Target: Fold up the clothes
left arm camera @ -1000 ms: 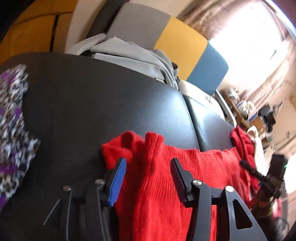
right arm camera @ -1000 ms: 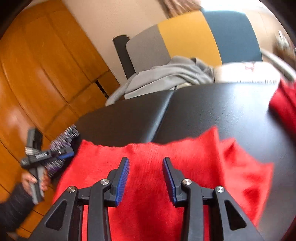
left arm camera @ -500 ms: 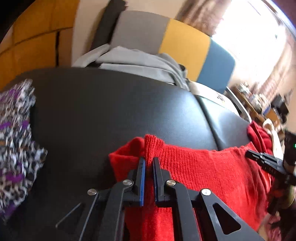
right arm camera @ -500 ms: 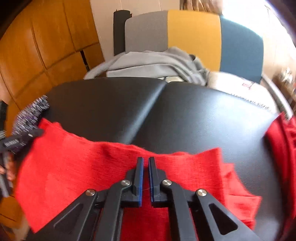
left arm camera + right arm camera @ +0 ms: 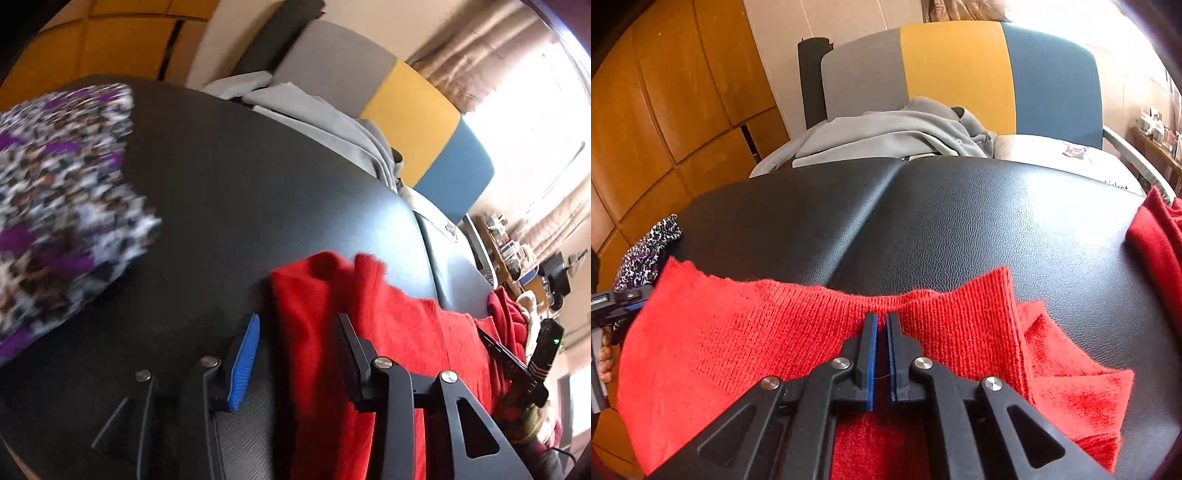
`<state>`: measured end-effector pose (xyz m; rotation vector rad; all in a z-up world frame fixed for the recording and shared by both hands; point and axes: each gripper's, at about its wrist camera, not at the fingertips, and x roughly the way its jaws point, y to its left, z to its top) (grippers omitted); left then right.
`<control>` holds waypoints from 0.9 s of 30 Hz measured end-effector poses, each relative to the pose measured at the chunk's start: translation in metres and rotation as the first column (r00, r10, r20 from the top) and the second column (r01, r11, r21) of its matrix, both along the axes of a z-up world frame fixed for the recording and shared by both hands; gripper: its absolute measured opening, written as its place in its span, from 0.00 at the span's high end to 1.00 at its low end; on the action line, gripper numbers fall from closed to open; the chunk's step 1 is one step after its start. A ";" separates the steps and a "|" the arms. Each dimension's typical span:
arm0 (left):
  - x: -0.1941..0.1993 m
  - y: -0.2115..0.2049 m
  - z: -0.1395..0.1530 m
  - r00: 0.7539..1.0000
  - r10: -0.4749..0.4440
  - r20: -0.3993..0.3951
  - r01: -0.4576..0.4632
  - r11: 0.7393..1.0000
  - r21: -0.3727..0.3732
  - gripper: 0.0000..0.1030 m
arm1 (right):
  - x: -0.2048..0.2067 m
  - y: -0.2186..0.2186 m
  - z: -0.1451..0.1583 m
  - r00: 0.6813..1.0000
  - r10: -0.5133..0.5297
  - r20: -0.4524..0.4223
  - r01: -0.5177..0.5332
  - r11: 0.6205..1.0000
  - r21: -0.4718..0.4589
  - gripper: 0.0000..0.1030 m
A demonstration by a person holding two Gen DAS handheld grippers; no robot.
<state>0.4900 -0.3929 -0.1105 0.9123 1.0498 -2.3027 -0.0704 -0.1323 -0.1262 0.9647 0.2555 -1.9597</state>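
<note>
**Red sweater at the near edge, one grip loosening**

The right gripper [image 5: 880,321] is clenched on the red sweater [image 5: 775,332], pinching a ridge of knit. The left gripper [image 5: 299,328] is opening, the sweater's corner between its jaws but untouched by the pads. The sweater lies along the black padded table's [image 5: 960,221] near edge. A leopard-print garment [image 5: 55,206] sits at its left edge; beyond the far edge, a grey garment [image 5: 886,136] on a chair.

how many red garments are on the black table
2, as far as I can tell. The red sweater lies at the table's near edge under both grippers; another red garment is bunched at the right edge, mostly cut off, so more may be hidden.
</note>
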 end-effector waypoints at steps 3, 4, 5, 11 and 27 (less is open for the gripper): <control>0.017 0.000 -0.004 0.999 -0.011 -0.045 0.016 0.994 0.104 0.42 | 0.004 0.001 0.001 1.000 -0.001 -0.009 0.001 1.000 0.003 0.96; 0.021 -0.001 -0.006 0.996 -0.011 -0.083 0.024 0.989 0.149 0.30 | 0.004 0.002 0.001 1.000 -0.001 -0.011 0.001 1.000 0.002 0.96; 0.022 -0.001 -0.006 0.994 -0.008 -0.109 0.028 0.983 0.181 0.23 | 0.004 0.002 0.001 1.000 -0.002 -0.013 0.002 1.000 0.002 0.96; -0.005 0.013 -0.016 0.992 -0.115 -0.050 0.123 0.976 0.179 0.22 | 0.008 0.004 0.002 1.000 -0.005 -0.016 0.005 1.000 -0.002 0.96; -0.031 0.009 -0.023 0.994 -0.102 -0.027 0.106 0.970 0.218 0.80 | -0.009 0.014 0.000 0.995 0.005 0.100 0.002 0.997 -0.076 0.95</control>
